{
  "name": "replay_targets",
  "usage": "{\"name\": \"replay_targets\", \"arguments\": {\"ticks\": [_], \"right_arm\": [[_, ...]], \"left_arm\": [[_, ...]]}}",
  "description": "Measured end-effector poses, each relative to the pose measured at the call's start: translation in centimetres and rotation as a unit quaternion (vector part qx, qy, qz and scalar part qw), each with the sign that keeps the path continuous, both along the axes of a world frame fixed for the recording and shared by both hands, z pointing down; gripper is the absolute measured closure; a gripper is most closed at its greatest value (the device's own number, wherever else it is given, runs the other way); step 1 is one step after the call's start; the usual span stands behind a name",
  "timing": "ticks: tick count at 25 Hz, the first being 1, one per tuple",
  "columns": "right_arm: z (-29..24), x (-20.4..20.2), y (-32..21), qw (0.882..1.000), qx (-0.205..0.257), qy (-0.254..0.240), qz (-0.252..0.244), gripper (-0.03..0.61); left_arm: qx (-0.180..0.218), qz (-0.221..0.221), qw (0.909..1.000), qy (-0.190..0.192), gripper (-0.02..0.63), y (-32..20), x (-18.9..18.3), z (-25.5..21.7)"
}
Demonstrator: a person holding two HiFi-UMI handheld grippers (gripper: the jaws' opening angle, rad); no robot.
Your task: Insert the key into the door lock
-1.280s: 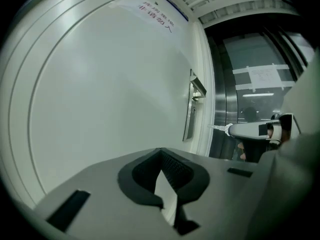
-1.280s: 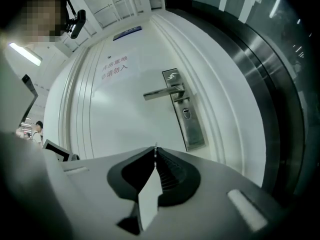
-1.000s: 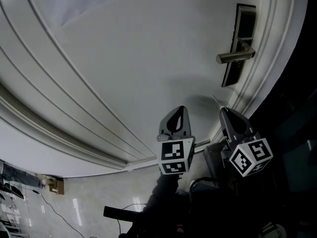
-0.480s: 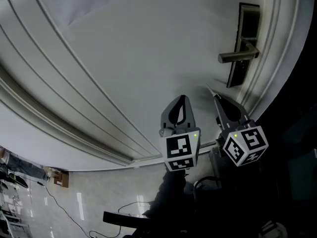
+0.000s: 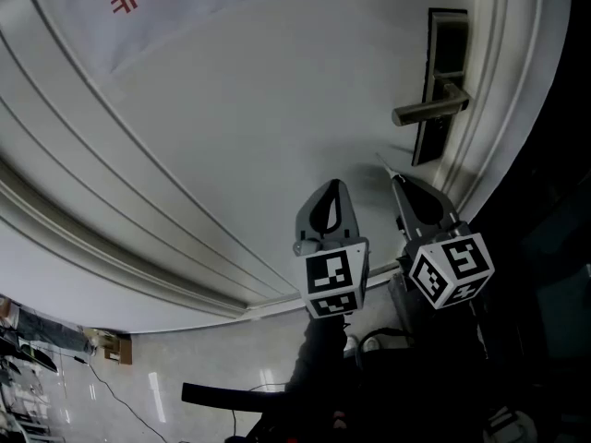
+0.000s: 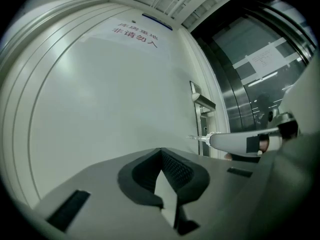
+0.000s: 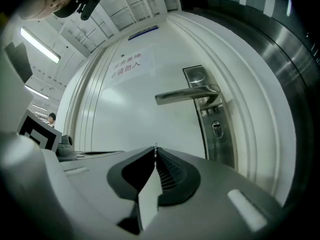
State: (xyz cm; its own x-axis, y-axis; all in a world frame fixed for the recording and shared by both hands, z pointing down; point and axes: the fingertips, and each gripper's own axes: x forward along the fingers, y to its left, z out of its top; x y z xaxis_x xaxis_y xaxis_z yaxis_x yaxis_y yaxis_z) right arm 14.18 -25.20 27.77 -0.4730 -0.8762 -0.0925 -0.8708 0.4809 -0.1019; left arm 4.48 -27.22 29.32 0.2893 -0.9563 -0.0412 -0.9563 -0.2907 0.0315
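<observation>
White door (image 5: 231, 127) fills the background, with a lever handle (image 5: 427, 111) on a metal lock plate (image 7: 216, 144) and the keyhole (image 7: 216, 128) under it. Right gripper (image 5: 397, 181) has its jaws pinched on a thin key (image 5: 384, 162), whose tip is near the plate but not touching it. Left gripper (image 5: 332, 186) sits just beside it, jaws together and empty.

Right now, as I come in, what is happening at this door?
A person holds a pair of tongs in each hand before a white door. The right tongs are shut on a thin key, which is not yet in the keyhole below the lever handle. The left tongs are shut on nothing, beside the right ones.
</observation>
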Motion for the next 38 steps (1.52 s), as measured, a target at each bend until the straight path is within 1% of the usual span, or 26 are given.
{"name": "replay_targets", "arguments": {"ticks": [2, 4, 8, 11, 15, 19, 23, 25, 26, 27, 28, 30, 31, 32, 33, 34, 38], "right_arm": [[-0.2, 0.5, -0.2, 1.000, 0.008, 0.006, 0.009, 0.566], [-0.4, 1.2, -0.3, 0.999, 0.021, 0.024, 0.020, 0.566], [-0.8, 3.2, -0.5, 0.994, 0.046, 0.087, 0.054, 0.566], [-1.3, 4.8, -0.7, 0.985, 0.063, 0.138, 0.082, 0.566], [-2.1, 6.6, -0.8, 0.963, 0.091, 0.224, 0.124, 0.566], [-2.3, 8.1, -1.1, 0.933, 0.105, 0.307, 0.155, 0.566], [-2.1, 9.5, -1.6, 0.910, 0.108, 0.362, 0.170, 0.566], [-2.0, 10.3, -2.0, 0.892, 0.114, 0.397, 0.180, 0.566], [-2.0, 10.6, -2.2, 0.879, 0.121, 0.422, 0.187, 0.566], [-2.0, 10.8, -2.3, 0.861, 0.131, 0.450, 0.195, 0.566], [-2.2, 10.8, -2.4, 0.840, 0.142, 0.483, 0.201, 0.566], [-2.1, 10.8, -2.9, 0.793, 0.161, 0.550, 0.207, 0.566], [-1.8, 10.8, -3.2, 0.773, 0.165, 0.577, 0.205, 0.566], [-1.5, 10.8, -3.5, 0.760, 0.167, 0.595, 0.200, 0.566], [-1.3, 10.8, -3.6, 0.753, 0.168, 0.606, 0.195, 0.566], [-1.1, 10.9, -3.7, 0.749, 0.168, 0.612, 0.192, 0.566], [-1.1, 11.1, -4.1, 0.740, 0.172, 0.622, 0.191, 0.566]], "left_arm": [[0.000, 0.012, 0.9999, -0.005, 0.612, -0.3, 0.6, 0.1], [-0.001, 0.025, 0.9997, -0.007, 0.612, -0.6, 1.1, 0.1], [-0.002, 0.052, 0.9986, -0.004, 0.612, -1.0, 2.4, 0.0], [-0.005, 0.079, 0.9969, -0.005, 0.613, -1.4, 3.9, -0.1], [-0.010, 0.114, 0.9934, 0.000, 0.612, -1.5, 6.1, -0.2], [-0.007, 0.143, 0.9896, 0.015, 0.612, -1.5, 8.2, -0.4], [-0.006, 0.166, 0.9860, 0.016, 0.612, -1.6, 10.0, -0.5], [-0.006, 0.175, 0.9844, 0.015, 0.612, -1.7, 10.7, -0.5], [-0.008, 0.180, 0.9835, 0.015, 0.613, -1.7, 11.0, -0.4], [-0.011, 0.186, 0.9825, 0.014, 0.612, -1.7, 11.3, -0.3], [-0.014, 0.191, 0.9815, 0.012, 0.612, -1.7, 11.6, -0.2], [-0.019, 0.198, 0.9801, 0.009, 0.612, -1.8, 12.0, 0.0], [-0.021, 0.199, 0.9797, 0.009, 0.612, -1.8, 12.2, 0.1], [-0.022, 0.200, 0.9794, 0.011, 0.614, -1.9, 12.2, 0.2], [-0.024, 0.201, 0.9792, 0.013, 0.612, -1.9, 12.3, 0.4], [-0.026, 0.202, 0.9790, 0.013, 0.612, -2.0, 12.4, 0.5], [-0.032, 0.209, 0.9773, 0.007, 0.612, -2.2, 12.9, 0.9]]}}
